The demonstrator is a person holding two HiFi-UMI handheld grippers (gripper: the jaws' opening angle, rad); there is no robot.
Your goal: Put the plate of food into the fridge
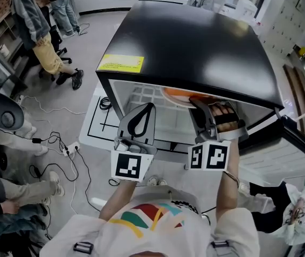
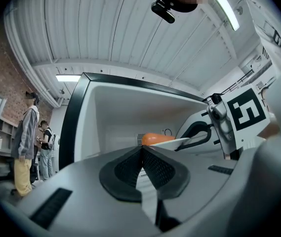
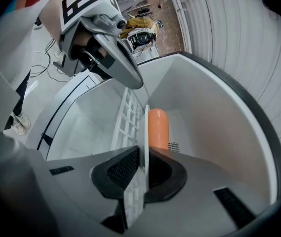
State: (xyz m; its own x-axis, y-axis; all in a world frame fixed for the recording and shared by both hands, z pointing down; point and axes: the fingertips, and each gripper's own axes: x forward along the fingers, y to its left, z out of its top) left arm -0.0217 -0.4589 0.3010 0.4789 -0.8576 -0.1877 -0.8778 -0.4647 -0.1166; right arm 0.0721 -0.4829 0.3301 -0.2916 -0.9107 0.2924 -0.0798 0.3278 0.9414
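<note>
A small black fridge point(image 1: 195, 42) stands open in front of me. My right gripper point(image 3: 142, 164) is shut on the rim of a white plate point(image 3: 145, 125) that carries an orange piece of food point(image 3: 158, 127). Plate and food are inside the fridge, over its white wire shelf point(image 3: 128, 115). From the head view the plate point(image 1: 175, 96) shows just under the fridge's top edge, with the right gripper point(image 1: 198, 105) reaching in. My left gripper point(image 1: 148, 108) is shut and empty, held at the fridge opening left of the plate. Its own view shows the plate point(image 2: 172, 142) and food point(image 2: 154, 138) ahead.
The fridge door point(image 1: 294, 143) hangs open at the right. A yellow label point(image 1: 121, 63) lies on the fridge top. People point(image 1: 34, 25) stand at the left, and cables with a power strip point(image 1: 69, 148) run over the floor.
</note>
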